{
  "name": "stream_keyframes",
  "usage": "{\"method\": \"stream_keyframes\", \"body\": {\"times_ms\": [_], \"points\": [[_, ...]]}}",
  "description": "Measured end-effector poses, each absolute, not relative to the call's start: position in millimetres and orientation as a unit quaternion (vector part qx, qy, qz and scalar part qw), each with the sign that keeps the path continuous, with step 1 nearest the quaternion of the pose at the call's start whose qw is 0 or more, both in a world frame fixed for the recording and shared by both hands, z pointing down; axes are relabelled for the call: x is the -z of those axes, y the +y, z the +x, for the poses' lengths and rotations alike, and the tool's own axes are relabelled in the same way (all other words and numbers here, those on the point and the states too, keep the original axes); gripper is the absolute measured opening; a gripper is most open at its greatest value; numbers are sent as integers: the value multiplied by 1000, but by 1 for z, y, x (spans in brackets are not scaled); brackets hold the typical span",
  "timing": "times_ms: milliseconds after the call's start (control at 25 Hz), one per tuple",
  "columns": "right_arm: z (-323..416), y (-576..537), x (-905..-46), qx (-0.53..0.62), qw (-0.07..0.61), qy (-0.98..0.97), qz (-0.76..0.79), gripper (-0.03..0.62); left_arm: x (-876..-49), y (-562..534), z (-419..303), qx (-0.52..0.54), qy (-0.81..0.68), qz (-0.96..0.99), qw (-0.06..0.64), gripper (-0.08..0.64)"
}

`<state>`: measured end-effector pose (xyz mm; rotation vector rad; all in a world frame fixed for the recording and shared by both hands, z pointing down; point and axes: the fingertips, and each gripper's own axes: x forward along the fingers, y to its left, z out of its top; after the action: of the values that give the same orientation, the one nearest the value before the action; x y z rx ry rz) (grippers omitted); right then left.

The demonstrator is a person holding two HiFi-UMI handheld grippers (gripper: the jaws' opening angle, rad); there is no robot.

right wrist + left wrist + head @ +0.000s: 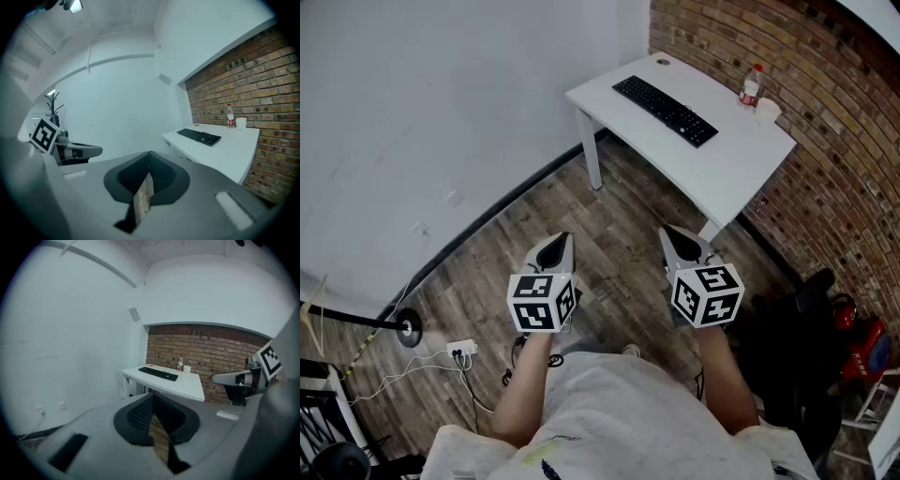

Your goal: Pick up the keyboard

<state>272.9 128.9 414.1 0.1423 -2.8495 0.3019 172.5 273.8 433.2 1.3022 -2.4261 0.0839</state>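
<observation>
The keyboard [666, 111] lies well ahead of you on the white worktop [727, 173], up and slightly right of both grippers. Its long axis slants along the worktop's length. Your right gripper [672, 236] is nearer than your left gripper [561, 242]. Both pairs of jaws are pressed together on nothing. A bottle [751, 86] and a cup [767, 110] stand just beyond the keyboard, by the brick wall [834, 150]. Bare wood floor [614, 202] lies between you and the worktop.
</observation>
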Motion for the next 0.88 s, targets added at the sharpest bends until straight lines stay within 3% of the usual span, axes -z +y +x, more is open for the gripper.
{"method": "stream_keyframes", "body": {"times_ms": [480,880], "points": [[248,121,-427,-111,151,-980,60,11,-448,270,144,-18,-859,467,210,-6],[157,95,-431,-121,164,-974,95,11,-448,239,40,-16,-844,492,212,-6]]}}
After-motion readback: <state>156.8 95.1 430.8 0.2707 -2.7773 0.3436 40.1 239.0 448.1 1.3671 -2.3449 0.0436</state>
